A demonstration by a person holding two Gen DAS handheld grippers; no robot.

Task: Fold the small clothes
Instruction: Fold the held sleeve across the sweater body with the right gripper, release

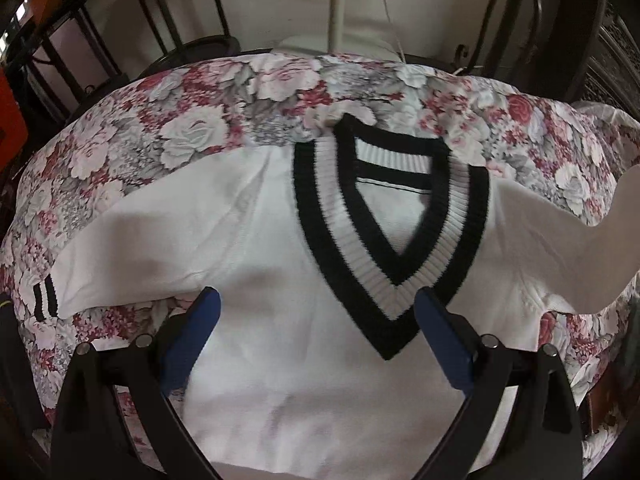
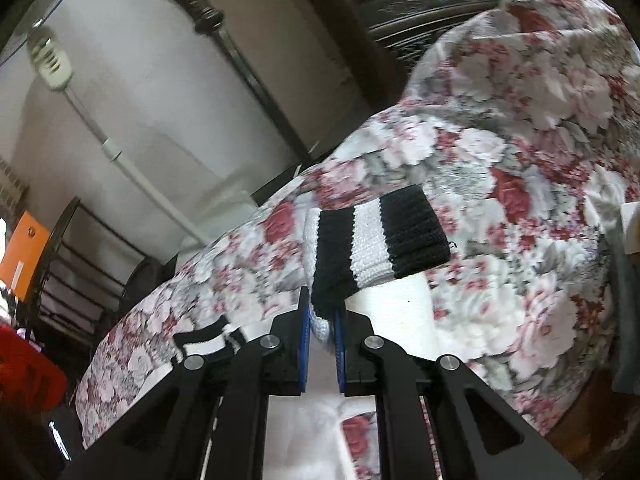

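Note:
A white knit sweater (image 1: 248,240) with a black-and-white V-neck collar (image 1: 392,240) lies face up on a floral cloth (image 1: 160,120). My left gripper (image 1: 316,312) is open and empty, hovering over the sweater's chest, its blue pads either side of the collar's point. The left sleeve's striped cuff (image 1: 44,296) lies at the far left. My right gripper (image 2: 322,320) is shut on the right sleeve's striped cuff (image 2: 384,236) and holds it lifted above the floral cloth (image 2: 520,200). The other cuff (image 2: 208,340) shows at lower left.
The floral cloth covers a round table with dark metal chairs (image 1: 132,40) behind it. A white wall and pipe (image 2: 120,152) stand beyond. An orange box (image 2: 22,252) and a red item (image 2: 28,372) sit at the left.

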